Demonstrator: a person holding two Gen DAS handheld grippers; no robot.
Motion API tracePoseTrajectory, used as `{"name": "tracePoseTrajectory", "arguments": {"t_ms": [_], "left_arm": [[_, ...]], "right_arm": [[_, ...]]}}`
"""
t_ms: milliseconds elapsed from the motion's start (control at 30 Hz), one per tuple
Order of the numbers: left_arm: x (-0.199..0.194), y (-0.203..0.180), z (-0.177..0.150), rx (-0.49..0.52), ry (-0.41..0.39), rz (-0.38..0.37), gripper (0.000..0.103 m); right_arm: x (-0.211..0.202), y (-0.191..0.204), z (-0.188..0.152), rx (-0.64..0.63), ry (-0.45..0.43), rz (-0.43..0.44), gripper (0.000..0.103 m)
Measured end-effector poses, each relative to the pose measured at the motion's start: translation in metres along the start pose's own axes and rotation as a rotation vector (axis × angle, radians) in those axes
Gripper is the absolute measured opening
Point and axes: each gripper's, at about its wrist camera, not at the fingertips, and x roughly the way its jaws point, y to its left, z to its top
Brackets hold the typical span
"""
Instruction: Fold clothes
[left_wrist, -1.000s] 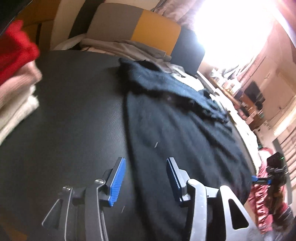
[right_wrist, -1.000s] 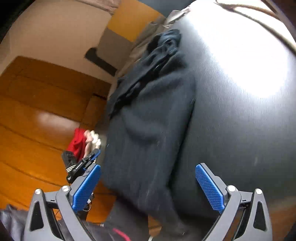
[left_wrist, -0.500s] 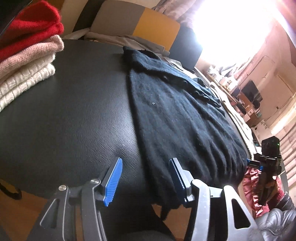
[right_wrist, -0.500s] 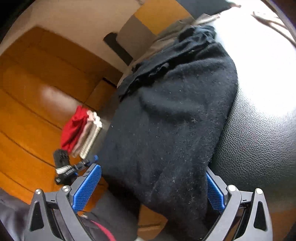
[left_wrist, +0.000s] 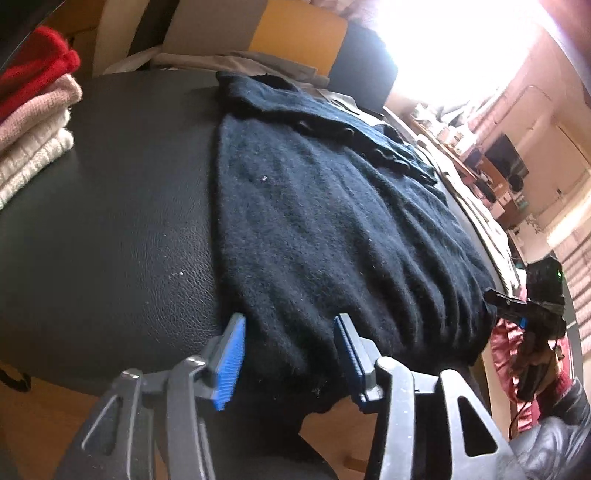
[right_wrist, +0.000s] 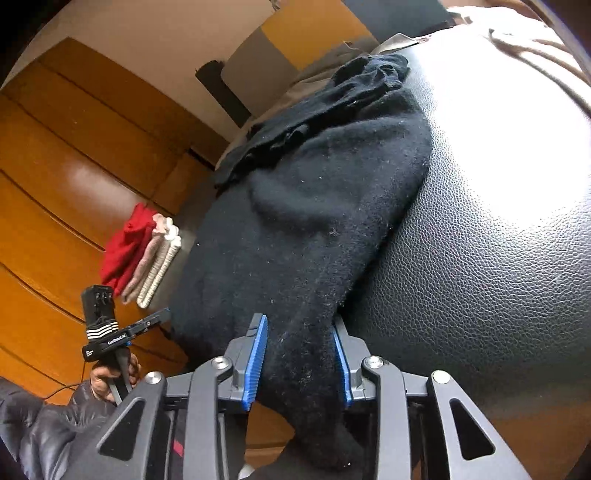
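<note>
No legible text anywhere.

Strong daylight from a blown-out white window (left_wrist: 454, 48) floods the left wrist view's upper right. In the right wrist view it throws white glare on the black leather-grain desk (right_wrist: 509, 155). Fisheye bending curves both frames' edges, corners are dark, and both pictures are fairly sharp.
</note>
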Motion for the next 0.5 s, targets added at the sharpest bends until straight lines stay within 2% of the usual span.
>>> {"name": "tracePoseTrajectory", "arguments": {"t_ms": [33,67,133,200,267,333,467,500], "left_arm": [[0.001,0.003,0.001,-0.024,0.011,-0.029,0.012],[0.003,0.006,0.002,-0.049,0.023,-0.061,0.005],[0.005,0.011,0.002,-0.086,0.043,-0.13,0.005],[0.003,0.011,-0.001,-0.074,0.048,-0.175,0.005],[0.0,0.014,-0.004,-0.081,0.049,-0.243,0.005],[-0.004,0.016,-0.006,-0.091,0.043,-0.318,0.005],[-0.018,0.02,0.004,-0.113,-0.013,-0.521,0.005],[-0.02,0.02,0.01,-0.115,-0.029,-0.55,0.005]], "right_arm": [[0.0,0.0,0.0,-0.006,0.0,-0.002,0.034],[0.0,0.003,0.0,-0.023,0.004,-0.019,0.031],[-0.001,0.007,-0.001,-0.05,0.014,-0.048,0.028],[0.0,0.006,0.0,-0.031,0.034,-0.04,0.015],[0.002,0.002,-0.002,-0.008,0.065,-0.007,0.014],[0.001,-0.002,-0.003,0.026,0.059,0.023,0.014],[-0.004,-0.003,0.001,0.091,0.007,0.136,0.014],[-0.005,-0.002,0.004,0.102,-0.008,0.169,0.014]]}}
